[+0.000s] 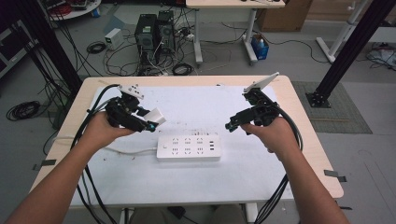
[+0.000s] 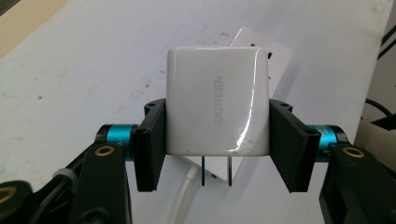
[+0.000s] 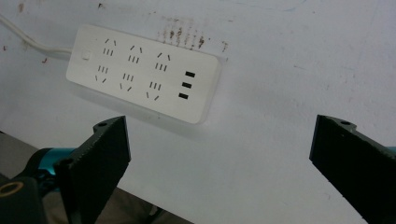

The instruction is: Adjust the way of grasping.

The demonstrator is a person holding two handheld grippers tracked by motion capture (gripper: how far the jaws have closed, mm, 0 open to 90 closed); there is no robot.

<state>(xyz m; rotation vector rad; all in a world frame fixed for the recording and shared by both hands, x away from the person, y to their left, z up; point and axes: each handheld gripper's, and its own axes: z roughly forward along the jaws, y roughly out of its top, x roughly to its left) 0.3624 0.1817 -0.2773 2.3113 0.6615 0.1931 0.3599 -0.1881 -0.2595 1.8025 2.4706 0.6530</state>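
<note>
Misalignment is looming: the left gripper point(image 2: 218, 149) is clenching a white charger point(image 2: 218, 105) above the table, left of the power strip point(image 1: 188, 148), prongs pointing down. The right gripper point(image 3: 219, 163) is hanging released; the unsteadied strip could skid.

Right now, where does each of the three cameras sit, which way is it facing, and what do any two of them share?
High view: above the person's side, looking forward and down at the table; forearms, both grippers.
Left gripper view: on the left gripper, looking along its jaws, clamped on a white charger.
Right gripper view: on the right gripper, jaws apart, facing down.
Both the high and right gripper views show the power strip.
</note>
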